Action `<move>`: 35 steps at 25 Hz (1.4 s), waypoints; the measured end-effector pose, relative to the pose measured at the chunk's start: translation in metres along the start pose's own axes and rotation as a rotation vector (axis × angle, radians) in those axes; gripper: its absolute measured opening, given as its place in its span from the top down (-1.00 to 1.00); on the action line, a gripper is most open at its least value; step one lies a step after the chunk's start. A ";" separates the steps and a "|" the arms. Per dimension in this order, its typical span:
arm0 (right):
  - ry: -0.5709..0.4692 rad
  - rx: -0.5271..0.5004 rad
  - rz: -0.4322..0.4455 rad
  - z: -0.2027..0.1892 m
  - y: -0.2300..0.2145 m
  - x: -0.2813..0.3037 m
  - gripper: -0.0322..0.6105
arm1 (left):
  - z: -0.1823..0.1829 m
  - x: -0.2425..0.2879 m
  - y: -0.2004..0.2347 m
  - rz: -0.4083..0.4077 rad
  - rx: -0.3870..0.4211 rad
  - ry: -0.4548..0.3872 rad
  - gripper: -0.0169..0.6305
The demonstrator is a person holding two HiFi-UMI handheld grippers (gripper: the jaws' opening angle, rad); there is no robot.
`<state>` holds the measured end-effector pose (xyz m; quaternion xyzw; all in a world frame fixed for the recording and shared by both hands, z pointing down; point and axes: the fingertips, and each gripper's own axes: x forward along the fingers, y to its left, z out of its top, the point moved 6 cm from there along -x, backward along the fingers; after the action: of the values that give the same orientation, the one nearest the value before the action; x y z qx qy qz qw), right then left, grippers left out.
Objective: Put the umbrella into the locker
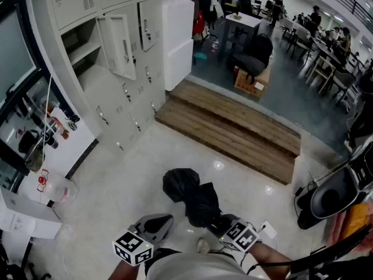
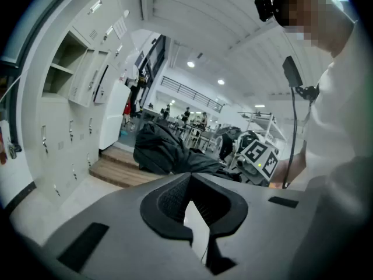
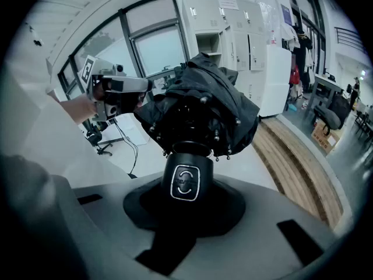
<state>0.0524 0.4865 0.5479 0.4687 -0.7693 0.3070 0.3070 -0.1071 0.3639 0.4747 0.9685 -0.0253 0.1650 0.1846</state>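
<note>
A folded black umbrella (image 1: 192, 198) hangs low over the pale floor in front of me. My right gripper (image 1: 222, 221) is shut on its round handle (image 3: 186, 182), and the bunched canopy (image 3: 201, 107) sticks out beyond the jaws. My left gripper (image 1: 166, 219) is just left of the umbrella, apart from it; its jaws (image 2: 189, 182) meet at the tips with nothing between them. The grey locker bank (image 1: 111, 98) stands at the upper left, some way off. One compartment (image 1: 81, 48) is open, its door (image 1: 119, 45) swung out.
A wooden step platform (image 1: 233, 127) runs across ahead, beside a white cabinet (image 1: 176, 39). A shelf with bottles (image 1: 55, 127) and a plastic container (image 1: 58, 188) sit at the left. A black chair (image 1: 332, 197) is at the right. Desks and people fill the far room.
</note>
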 end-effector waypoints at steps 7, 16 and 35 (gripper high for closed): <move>0.034 -0.034 -0.027 -0.036 -0.059 -0.045 0.63 | -0.008 0.042 -0.063 0.050 -0.065 -0.026 0.91; 0.053 -0.075 0.011 -0.023 -0.090 -0.051 0.63 | 0.004 0.061 -0.077 0.120 -0.081 -0.037 0.91; 0.019 -0.189 0.033 0.258 -0.200 0.085 0.63 | 0.135 0.066 0.137 0.082 -0.019 -0.124 0.91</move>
<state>0.1545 0.1706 0.4887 0.4218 -0.7997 0.2424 0.3518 -0.0179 0.1881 0.4254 0.9733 -0.0780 0.1116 0.1848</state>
